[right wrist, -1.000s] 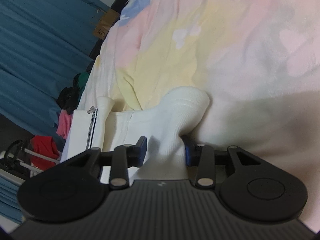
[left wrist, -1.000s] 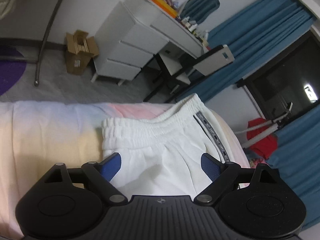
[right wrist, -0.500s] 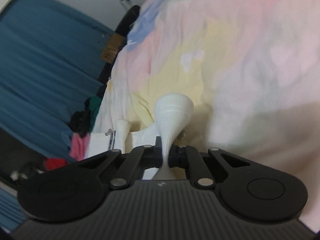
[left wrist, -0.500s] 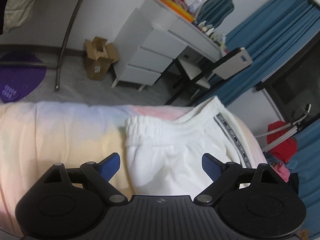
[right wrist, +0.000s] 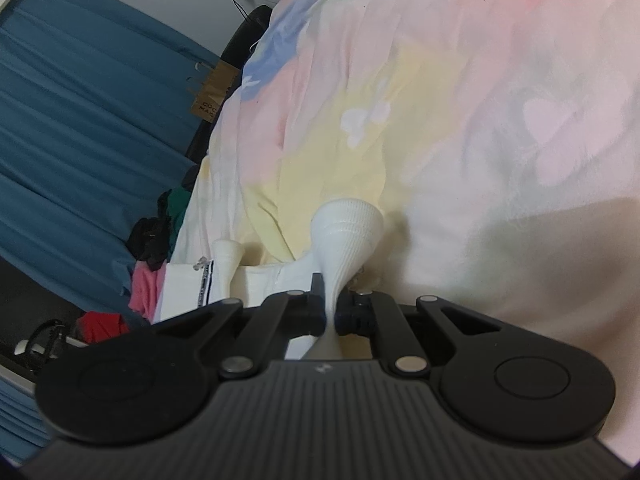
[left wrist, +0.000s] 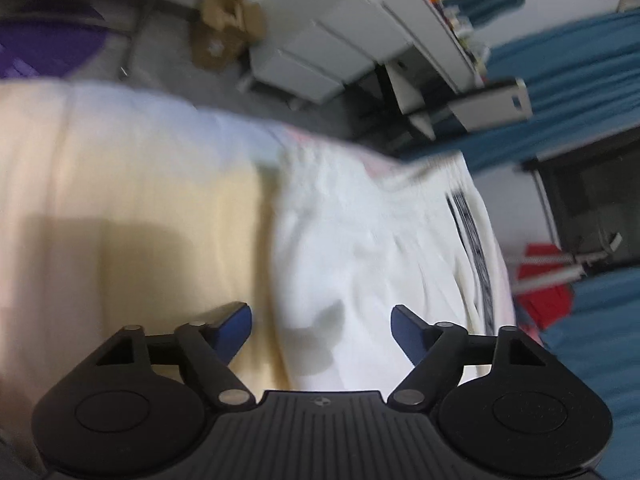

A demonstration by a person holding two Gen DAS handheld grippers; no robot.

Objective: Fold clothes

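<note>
Pastel bedding (right wrist: 460, 92) in pink, yellow and pale blue covers the bed I am working over, and blue curtains (right wrist: 80, 128) hang along the wall beside it. My left wrist view is blurred, but past the bed I can make out a white chest of drawers (left wrist: 320, 52), a brown cardboard box (left wrist: 224, 28) on the grey floor and a purple mat (left wrist: 44, 48) at the far left.

White trousers (left wrist: 360, 248) lie on the bedding, with a gathered waistband at the far end and a black-and-white stripe (left wrist: 472, 240) running down the side nearest the bed's edge. My left tongs (left wrist: 321, 324) stand wide apart just above the near part of the trousers; the blue pads (left wrist: 236, 320) show no contact with the cloth that I can confirm.

My right tongs (right wrist: 332, 312) are pressed together on a ribbed white cuff (right wrist: 344, 232) of the trousers, the fabric pinched thin between the fingers and flaring out into a funnel shape beyond them. A second cuff (right wrist: 227, 258) lies just to its left, next to the striped side seam. A heap of pink, red and dark clothes (right wrist: 144, 276) sits beyond the bed's edge below the curtains.
</note>
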